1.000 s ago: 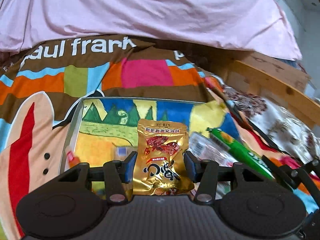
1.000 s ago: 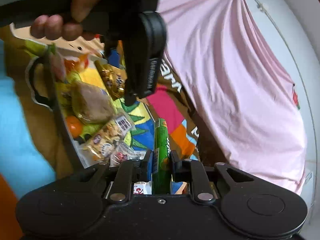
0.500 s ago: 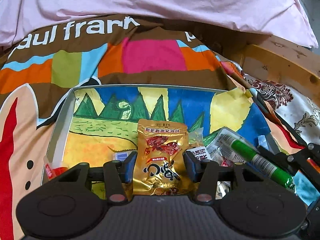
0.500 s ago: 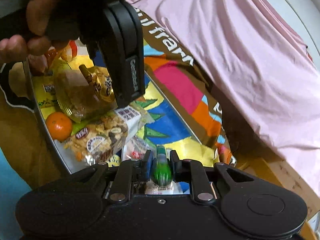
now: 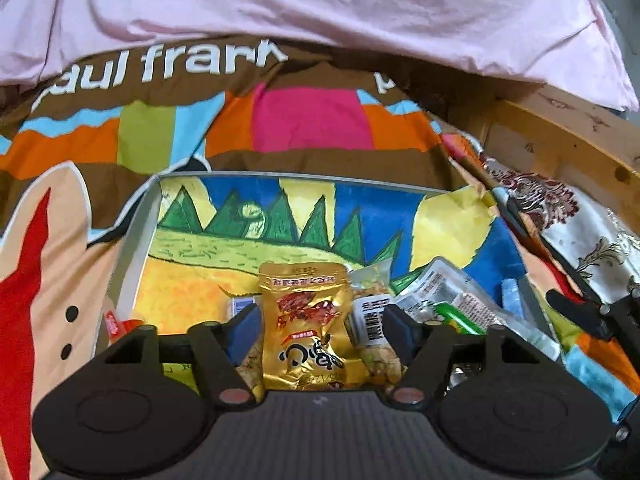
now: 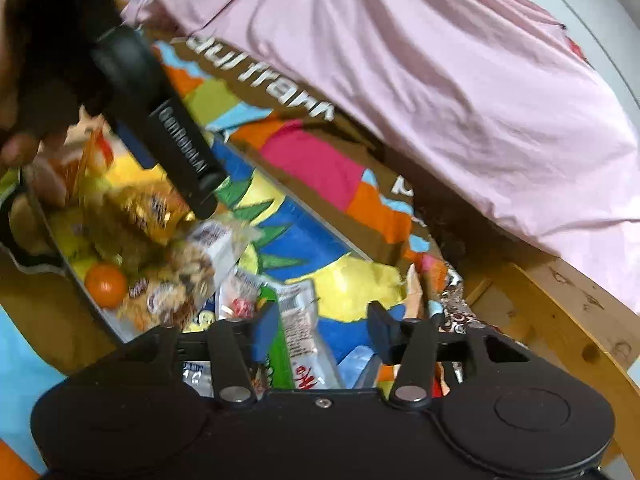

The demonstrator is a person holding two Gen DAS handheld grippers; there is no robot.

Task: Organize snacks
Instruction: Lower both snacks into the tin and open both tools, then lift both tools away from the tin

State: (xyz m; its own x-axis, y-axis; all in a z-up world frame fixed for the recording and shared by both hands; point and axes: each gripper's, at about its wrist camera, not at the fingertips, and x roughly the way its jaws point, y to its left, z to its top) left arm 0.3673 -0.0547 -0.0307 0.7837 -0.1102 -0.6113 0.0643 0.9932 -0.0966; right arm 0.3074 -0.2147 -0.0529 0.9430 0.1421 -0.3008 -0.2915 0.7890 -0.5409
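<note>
Gold pouch (image 5: 308, 320) lies between the opening left gripper (image 5: 320, 326), pads clear of it. The right gripper (image 6: 322, 330) is opening over the green packet (image 6: 276, 356). Most snacks already sit in the tray (image 5: 132, 232), near end; neatening likely remains.

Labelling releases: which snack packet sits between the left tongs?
The gold foil pouch, printed with a red picture and black characters. It stands between the opening left tongs, pads clear of it; the clear barcode packets lie beside it.

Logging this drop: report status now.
Left tool opening, gold packet between. Right tool opening over green packet. Tray crowded.
</note>
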